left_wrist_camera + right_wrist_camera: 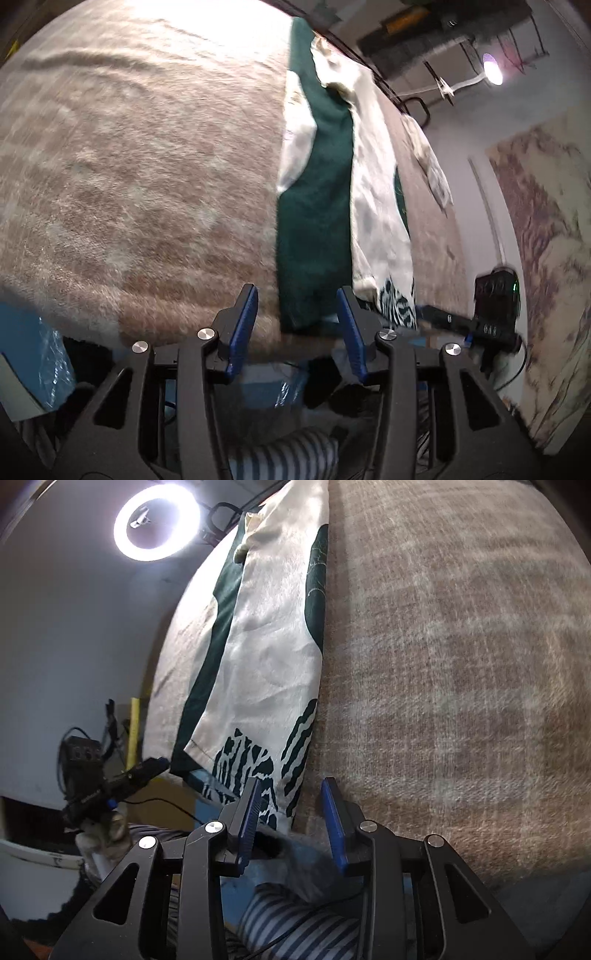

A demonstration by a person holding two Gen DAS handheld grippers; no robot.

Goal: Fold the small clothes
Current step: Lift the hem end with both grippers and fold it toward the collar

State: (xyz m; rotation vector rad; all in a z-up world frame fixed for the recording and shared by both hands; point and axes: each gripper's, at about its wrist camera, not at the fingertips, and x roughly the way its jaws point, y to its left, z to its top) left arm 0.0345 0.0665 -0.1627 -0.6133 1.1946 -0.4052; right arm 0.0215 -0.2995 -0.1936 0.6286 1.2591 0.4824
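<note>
Both grippers hang wide open at the near edge of the bed, nothing between the blue pads of either one! Left gripper (297, 314) sits with the dark green part of the garment (314, 206) running straight ahead from its right fingertip; right gripper (291, 805) has the same garment (266, 635) ahead and a touch to its left, the zebra-patterned hem nearly at its left pad.

So where does the fold stand? By the look of it, well along: the green-and-cream piece lies as a long narrow strip on the brown plaid blanket (129, 166), sides seemingly turned in, cream panel lapped over green. What looks to be left is the crosswise fold, bringing one end over the other, though that is a judgement from the shape alone.

Long axis runs away from both tools, near end with the striped print hanging just over the bed edge, far end up toward the ring light (157, 520). A second pale cloth (428, 162) lies beyond, to the right of the left gripper, not yet folded.
</note>
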